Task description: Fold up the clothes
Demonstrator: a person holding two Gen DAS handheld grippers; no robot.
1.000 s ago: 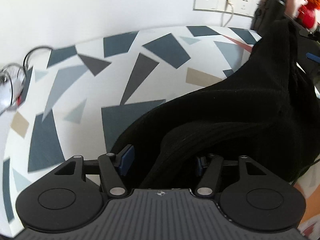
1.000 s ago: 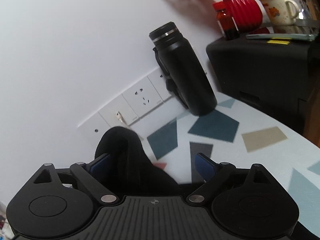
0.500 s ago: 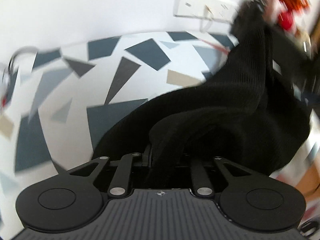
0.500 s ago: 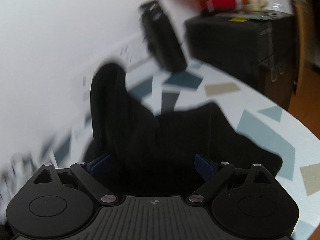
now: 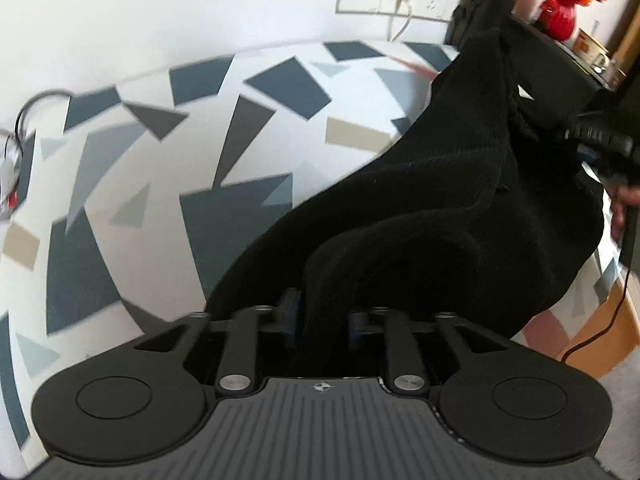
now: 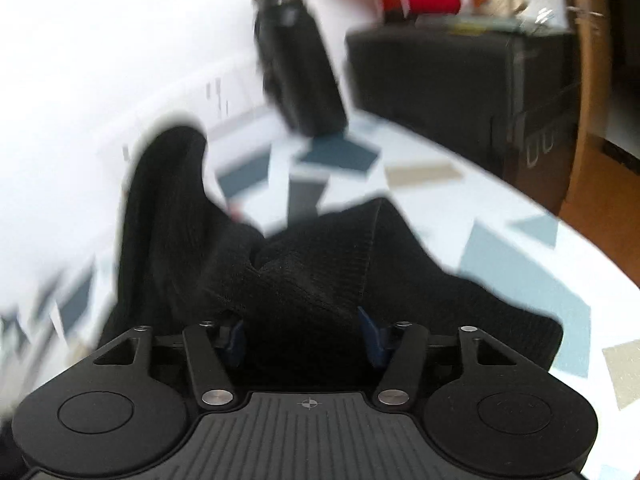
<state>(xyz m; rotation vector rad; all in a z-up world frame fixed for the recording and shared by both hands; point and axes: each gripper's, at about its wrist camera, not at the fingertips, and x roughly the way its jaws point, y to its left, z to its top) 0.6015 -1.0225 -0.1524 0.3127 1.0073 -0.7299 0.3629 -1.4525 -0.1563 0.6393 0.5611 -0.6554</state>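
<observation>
Black knit garment [image 5: 452, 200] draped over patterned counter [image 5: 248, 128], lifted twd wall. Left gripper [image 5: 320, 320] jaws clamped on a fold; right gripper [image 6: 300, 328] jaws apart w/ fabric bunched between.

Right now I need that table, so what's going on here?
A person is folding a black garment on the patterned table, with a tool in each hand. The left tool is shut on a fold of it. The right tool has cloth bunched between its fingers, which look partly closed; its view is blurred. The garment is still rumpled, not yet folded flat.
</observation>
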